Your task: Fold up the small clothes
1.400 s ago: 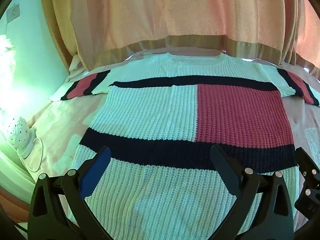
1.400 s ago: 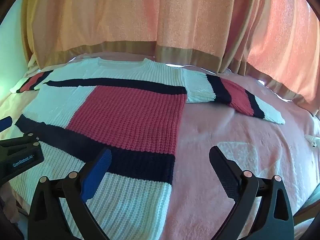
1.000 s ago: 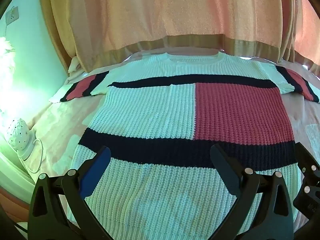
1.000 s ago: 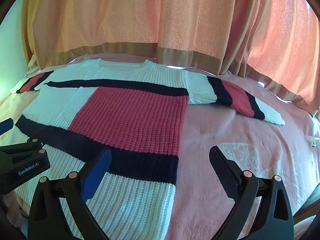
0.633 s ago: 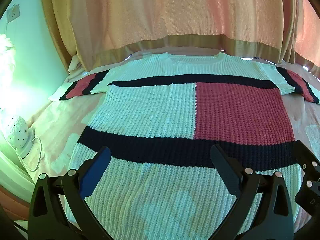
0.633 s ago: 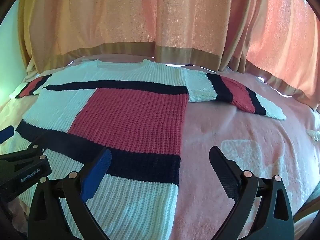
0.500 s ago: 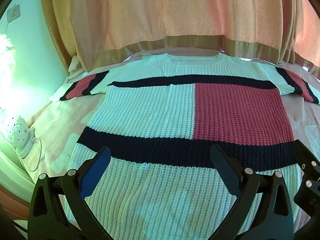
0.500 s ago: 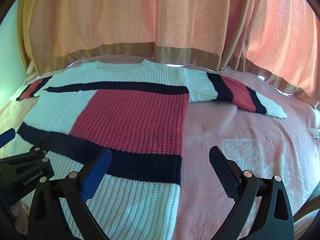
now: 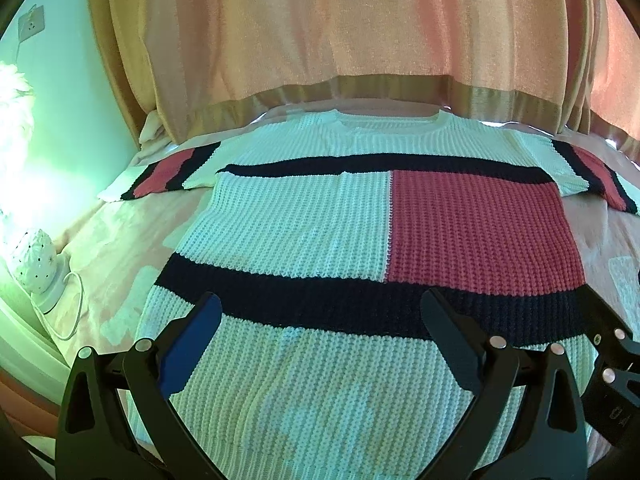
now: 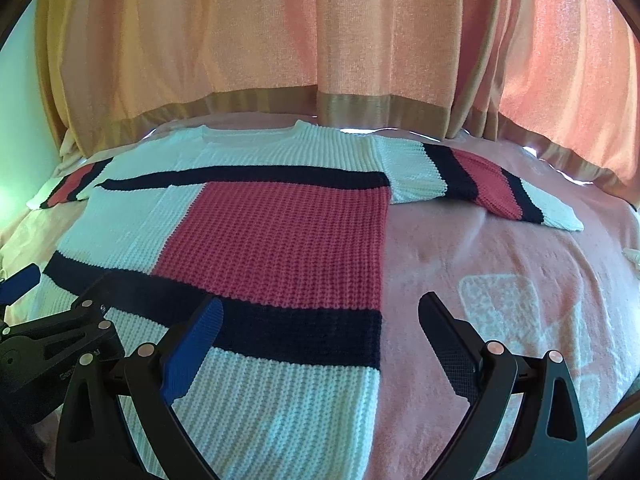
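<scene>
Lying flat with sleeves spread, the sweater (image 9: 320, 232) looks ready for folding; left gripper (image 9: 320, 344) and right gripper (image 10: 318, 344) hover wide-fingered, empty, probably over its near hem.

Both views bright, daylight coming thru the curtains (image 10: 320, 60) at the back, giving a warm orange-pink cast. Thin white glare strips where light leaks under the curtain hem. Left view: strong blown-out glare w/ a green tint along the left edge, washing out the wall (image 9: 60, 100) and the small white lamp (image 9: 34, 260). Shadows soft, faint. Sweater (image 9: 340, 220) knit sharp in the centre; heavy fisheye bending toward the edges, black corners round both frames. Near parts at the bottom slightly soft.
</scene>
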`<state>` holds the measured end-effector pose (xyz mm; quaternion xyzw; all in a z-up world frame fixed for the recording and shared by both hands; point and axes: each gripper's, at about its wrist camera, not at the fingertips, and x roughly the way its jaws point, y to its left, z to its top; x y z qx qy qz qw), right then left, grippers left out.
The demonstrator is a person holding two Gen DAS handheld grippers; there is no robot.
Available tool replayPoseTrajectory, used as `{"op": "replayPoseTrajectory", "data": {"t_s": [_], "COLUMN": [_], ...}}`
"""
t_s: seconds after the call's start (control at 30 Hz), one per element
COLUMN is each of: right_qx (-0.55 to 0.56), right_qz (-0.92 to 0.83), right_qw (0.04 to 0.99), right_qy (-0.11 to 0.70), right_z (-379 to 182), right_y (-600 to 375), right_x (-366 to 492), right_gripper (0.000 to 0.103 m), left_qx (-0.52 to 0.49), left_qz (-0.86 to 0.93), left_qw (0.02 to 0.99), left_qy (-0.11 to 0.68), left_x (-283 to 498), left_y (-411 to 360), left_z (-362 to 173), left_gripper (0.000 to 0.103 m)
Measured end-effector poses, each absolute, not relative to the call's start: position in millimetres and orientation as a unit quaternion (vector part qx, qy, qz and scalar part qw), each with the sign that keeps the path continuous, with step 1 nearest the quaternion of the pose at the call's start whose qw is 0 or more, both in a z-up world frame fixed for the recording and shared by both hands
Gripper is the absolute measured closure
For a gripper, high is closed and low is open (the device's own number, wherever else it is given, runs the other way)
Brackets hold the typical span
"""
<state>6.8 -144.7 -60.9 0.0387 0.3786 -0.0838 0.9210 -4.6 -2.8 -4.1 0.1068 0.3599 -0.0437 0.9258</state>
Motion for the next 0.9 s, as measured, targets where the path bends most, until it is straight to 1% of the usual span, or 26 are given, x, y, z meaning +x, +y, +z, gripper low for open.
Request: {"op": "replayPoseTrajectory", "data": {"t_s": [0.9], "right_qx": [0.038], "right_qz": [-0.047], "right_qw": [0.924], "right_qy": [0.378], "right_z": [-64], "right_y": [-121], "right_x": [8], "right_gripper": [0.007], "left_qx": [0.104], "left_qz": [-0.025], "left_qw": [0.927], "left_qy": [0.36], "left_x": [-7], "left_y": [18], "left_z": [-6], "left_gripper": [0.006]}}
